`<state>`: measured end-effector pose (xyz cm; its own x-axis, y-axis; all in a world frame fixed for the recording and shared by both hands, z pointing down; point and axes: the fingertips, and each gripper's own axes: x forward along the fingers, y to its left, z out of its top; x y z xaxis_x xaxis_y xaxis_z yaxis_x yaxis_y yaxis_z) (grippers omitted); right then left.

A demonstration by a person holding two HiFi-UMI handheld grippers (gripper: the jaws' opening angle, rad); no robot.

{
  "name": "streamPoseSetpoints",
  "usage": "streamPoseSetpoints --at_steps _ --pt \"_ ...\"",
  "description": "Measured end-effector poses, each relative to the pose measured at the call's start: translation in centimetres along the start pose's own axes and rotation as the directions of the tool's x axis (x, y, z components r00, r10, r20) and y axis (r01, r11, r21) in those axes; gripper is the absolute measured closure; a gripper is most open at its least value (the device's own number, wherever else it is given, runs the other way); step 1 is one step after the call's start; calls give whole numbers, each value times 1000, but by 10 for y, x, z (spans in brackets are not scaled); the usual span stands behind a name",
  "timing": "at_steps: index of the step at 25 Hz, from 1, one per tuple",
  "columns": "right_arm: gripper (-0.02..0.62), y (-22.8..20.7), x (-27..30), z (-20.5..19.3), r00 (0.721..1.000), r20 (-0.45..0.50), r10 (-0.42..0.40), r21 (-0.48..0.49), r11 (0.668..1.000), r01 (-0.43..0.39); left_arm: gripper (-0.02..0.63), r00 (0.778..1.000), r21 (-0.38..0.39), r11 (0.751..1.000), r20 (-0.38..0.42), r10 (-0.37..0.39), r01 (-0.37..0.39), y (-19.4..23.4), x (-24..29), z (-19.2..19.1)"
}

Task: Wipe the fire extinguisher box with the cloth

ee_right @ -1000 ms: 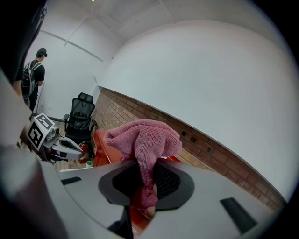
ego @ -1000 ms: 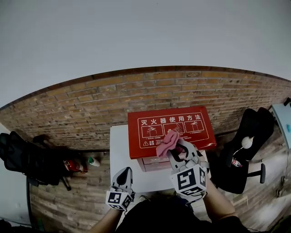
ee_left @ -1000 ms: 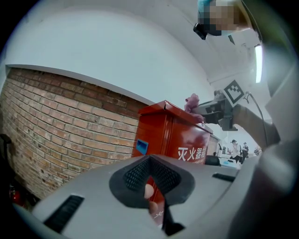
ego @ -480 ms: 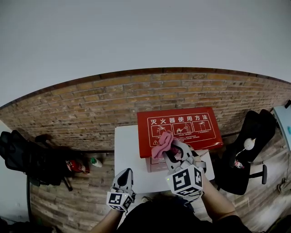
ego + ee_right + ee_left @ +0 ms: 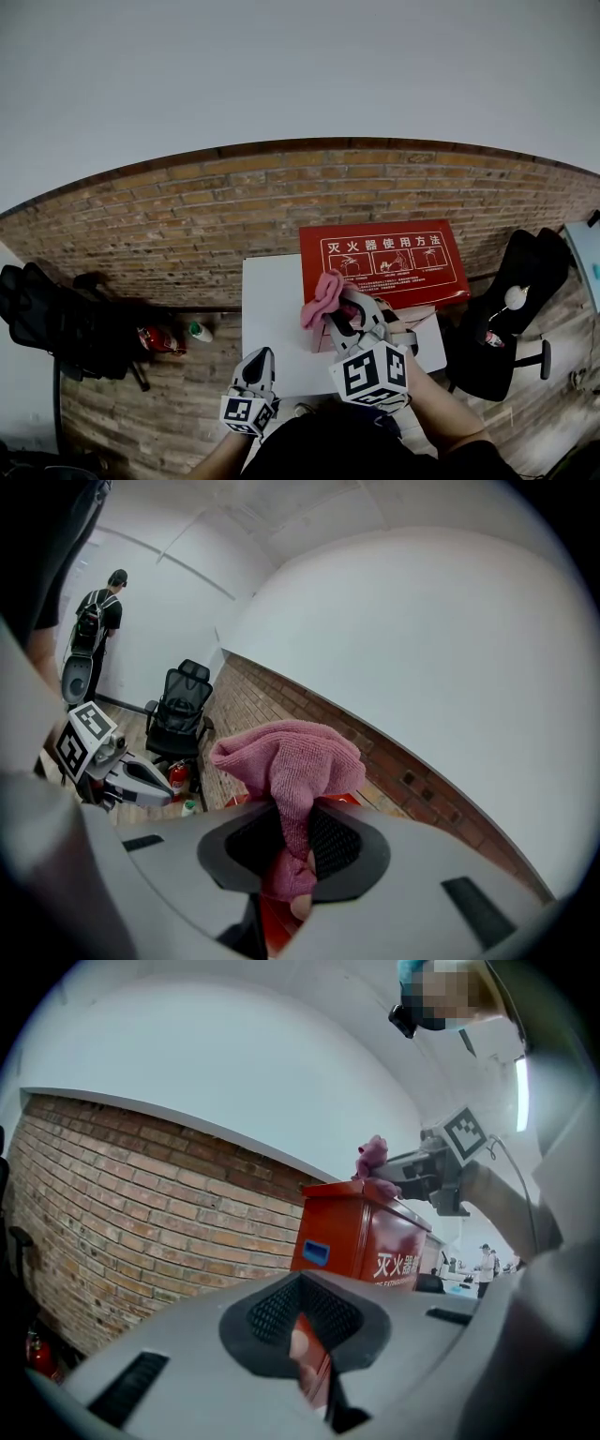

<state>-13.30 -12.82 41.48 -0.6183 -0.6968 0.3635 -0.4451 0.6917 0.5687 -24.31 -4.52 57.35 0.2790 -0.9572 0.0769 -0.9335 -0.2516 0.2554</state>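
The right gripper (image 5: 332, 315) is held forward and raised over the near left corner of the red metal fire extinguisher box (image 5: 386, 262), with its marker cube turned towards the head camera. Its jaws are clamped on the bunched pink microfibre cloth (image 5: 322, 294). In the right gripper view the cloth (image 5: 286, 761) is seen pinched between the pads and bulging out above them. From the left gripper view, the cloth (image 5: 372, 1157) is seen at the top left edge of the box (image 5: 361, 1232), apparently touching it.

The left gripper (image 5: 257, 357) is held low and close to the body, at the near edge of the white table (image 5: 272, 309). Its jaws are pressed together with nothing between them.

On the lid, white characters "灭火器使用方法" are printed above three small diagram panels, whose finer text cannot be read. White characters are also seen on the box's side, partly cut off.

Bare tabletop is left open to the box's left. The box's rear edge is set near the brick wall (image 5: 187, 225). A black chair (image 5: 506, 309) stands well apart on the right, and a small red extinguisher (image 5: 155, 339) lies on the floor to the left.
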Motion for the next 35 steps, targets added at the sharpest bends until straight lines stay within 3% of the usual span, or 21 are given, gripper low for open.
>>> streamPoseSetpoints --at_steps 15,23,35 --pt "511 24 22 25 998 -29 62 -115 991 -65 589 1000 -46 999 2 -1 1 16 -4 -5" --pt "511 7 45 25 989 -87 122 -139 981 -133 589 998 -67 996 30 63 -61 24 -2 3" --pt "511 -4 67 28 986 -87 144 -188 969 -158 589 986 -99 982 36 165 -161 32 -7 -3"
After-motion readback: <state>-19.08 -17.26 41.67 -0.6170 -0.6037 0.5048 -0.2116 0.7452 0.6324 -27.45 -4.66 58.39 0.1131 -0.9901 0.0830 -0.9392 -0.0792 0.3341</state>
